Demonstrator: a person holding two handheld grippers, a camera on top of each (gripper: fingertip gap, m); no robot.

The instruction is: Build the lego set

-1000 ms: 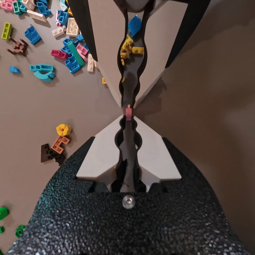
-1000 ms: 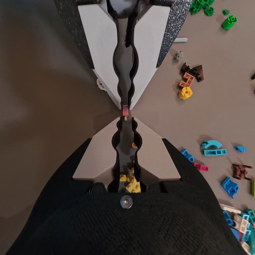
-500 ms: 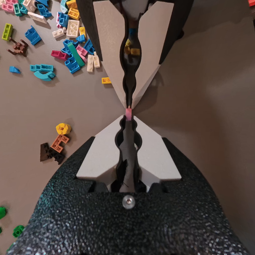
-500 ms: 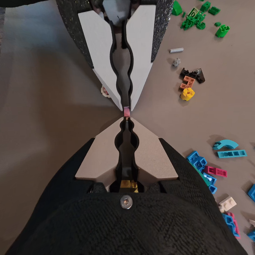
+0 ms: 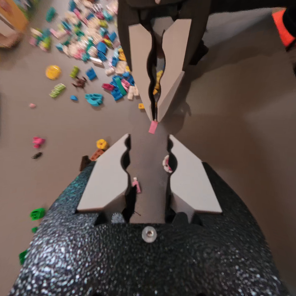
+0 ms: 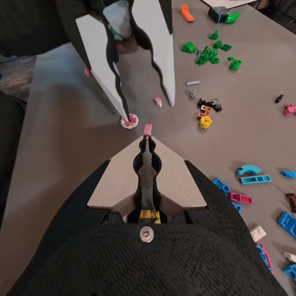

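Note:
My right gripper (image 6: 147, 137) is shut on a small pink lego piece (image 6: 147, 129) that sticks out past its tips, above the grey table (image 6: 64, 144). It also shows in the left wrist view (image 5: 153, 129), held by the right gripper (image 5: 154, 119). My left gripper (image 5: 149, 137) is open and empty, a short way back from that piece. In the right wrist view the left gripper (image 6: 149, 111) hangs over a round white piece with a pink centre (image 6: 129, 122) and a small pink piece (image 6: 157, 101) on the table.
A big blurred pile of mixed bricks (image 5: 96, 40) lies beyond the right gripper. A yellow round brick (image 6: 205, 122), an orange L-shaped brick (image 6: 205, 111) and black pieces lie to the right. Green bricks (image 6: 208, 54) are farther back; blue and teal bricks (image 6: 254, 178) at right. The grippers are tip to tip, or close to it. My left tips are roughly 7 centimetres from the yellow round brick (image 6: 205, 122). It is also in sight in the left wrist view (image 5: 101, 144).
My left gripper has opened, let go of the pink piece and drawn back. The right gripper keeps the piece. A small pink piece now lies on the table under the left gripper.

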